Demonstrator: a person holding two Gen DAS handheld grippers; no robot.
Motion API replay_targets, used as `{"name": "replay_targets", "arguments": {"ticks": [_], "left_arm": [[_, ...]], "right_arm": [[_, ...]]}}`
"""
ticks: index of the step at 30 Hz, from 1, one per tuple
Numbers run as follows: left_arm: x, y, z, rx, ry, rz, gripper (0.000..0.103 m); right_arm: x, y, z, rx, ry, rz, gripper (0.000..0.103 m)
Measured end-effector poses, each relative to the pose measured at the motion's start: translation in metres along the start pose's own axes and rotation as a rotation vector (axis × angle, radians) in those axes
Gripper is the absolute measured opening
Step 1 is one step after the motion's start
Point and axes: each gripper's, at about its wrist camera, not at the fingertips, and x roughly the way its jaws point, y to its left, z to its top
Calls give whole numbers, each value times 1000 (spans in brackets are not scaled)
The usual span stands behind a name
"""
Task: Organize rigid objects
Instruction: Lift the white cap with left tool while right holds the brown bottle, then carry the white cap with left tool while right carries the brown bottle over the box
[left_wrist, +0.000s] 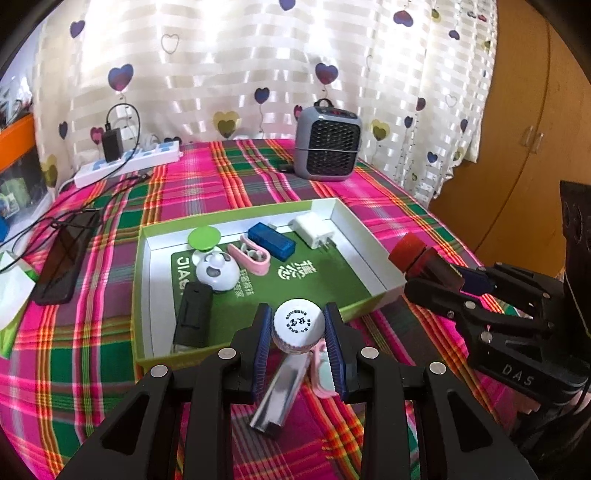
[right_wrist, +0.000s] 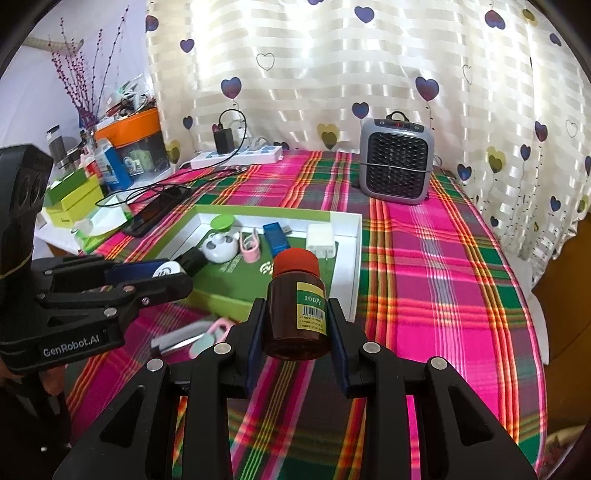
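My left gripper (left_wrist: 298, 326) is shut on a white-capped bottle (left_wrist: 298, 322), held over the near edge of the green tray (left_wrist: 146, 295). My right gripper (right_wrist: 297, 317) is shut on a brown bottle with a red cap (right_wrist: 297, 295), held above the cloth just right of the tray's near right corner (right_wrist: 352, 291); it also shows in the left wrist view (left_wrist: 424, 258). In the tray lie a black box (left_wrist: 192, 319), a white round case (left_wrist: 217, 271), a green disc (left_wrist: 204, 238), a pink clip (left_wrist: 248, 254), a blue USB device (left_wrist: 271, 239) and a white charger (left_wrist: 313, 230).
A silver cylinder (left_wrist: 282, 391) and a pink-and-mint clip (left_wrist: 320, 373) lie on the plaid cloth under my left gripper. A grey heater (left_wrist: 327, 146) stands at the back. A power strip (left_wrist: 127, 162), cables and a black phone (left_wrist: 62, 266) lie left. Boxes crowd the far left (right_wrist: 74, 195).
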Motion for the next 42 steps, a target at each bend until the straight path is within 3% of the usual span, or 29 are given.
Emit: {"name": "replay_targets", "arguments": {"ticks": [20,42], "left_arm": [[41,29,16,-46,45,8,28],[60,34,15,-52,89,17,28]], "right_arm": [[67,-22,29,65,117,-6,33],[83,-16,33,55,157,56,33]]}}
